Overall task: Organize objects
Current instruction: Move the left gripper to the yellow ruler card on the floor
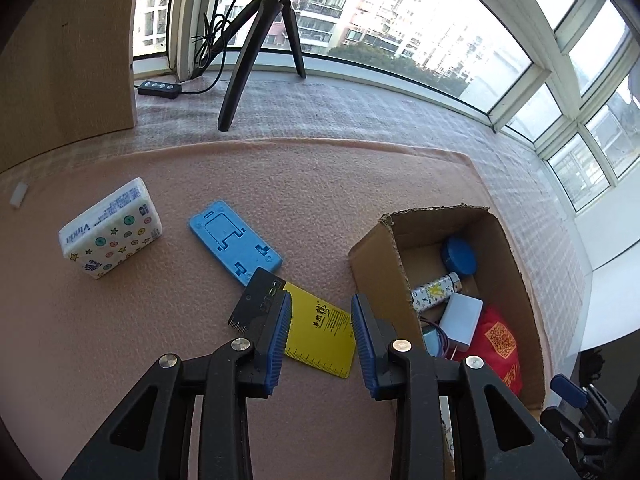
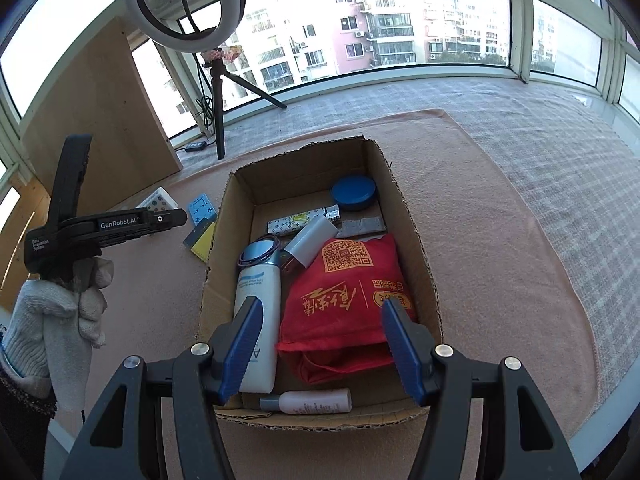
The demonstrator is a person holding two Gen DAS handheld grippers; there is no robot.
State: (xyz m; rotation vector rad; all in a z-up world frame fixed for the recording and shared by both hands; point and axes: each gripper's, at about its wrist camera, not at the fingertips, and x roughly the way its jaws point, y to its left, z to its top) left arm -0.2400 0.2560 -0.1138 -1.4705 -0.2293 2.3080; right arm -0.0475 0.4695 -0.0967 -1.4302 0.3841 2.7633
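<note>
Your left gripper (image 1: 320, 316) is spread wide with nothing between the pads, hanging above the yellow card (image 1: 322, 330) on the pink mat (image 1: 200, 340); a black card (image 1: 256, 304) lies half over the yellow one's left end, and the left pad sits over that black card's edge in the picture, though I can't tell if it touches. Just beyond those is the blue phone stand (image 1: 234, 242) lying flat, its near corner right at the black card; well to the left is the tissue pack (image 1: 110, 232), tilted up on one edge.

The cardboard box (image 1: 372, 264) is just right of the cards, open at the top; your right gripper (image 2: 320, 344) hovers above its near end, jaws wide too, holding nothing. In the box: a red bag (image 2: 344, 300) fills the near right part; a white lotion bottle (image 2: 256, 312) lies along the left wall with a purple hair tie (image 2: 260, 250) looped at its cap end; a small white bottle (image 2: 308, 400) lies across the near wall; a white charger (image 2: 312, 240) leans tilted by the bag's far edge; past that a patterned lighter (image 2: 300, 220) lies crosswise, and a blue round tin (image 2: 354, 194) sits in the far right corner.

From the right wrist view you can see your gloved left hand (image 2: 72, 304) gripping the handle; a ring light (image 2: 184, 0) on a tripod (image 2: 218, 112) stands by the window.
</note>
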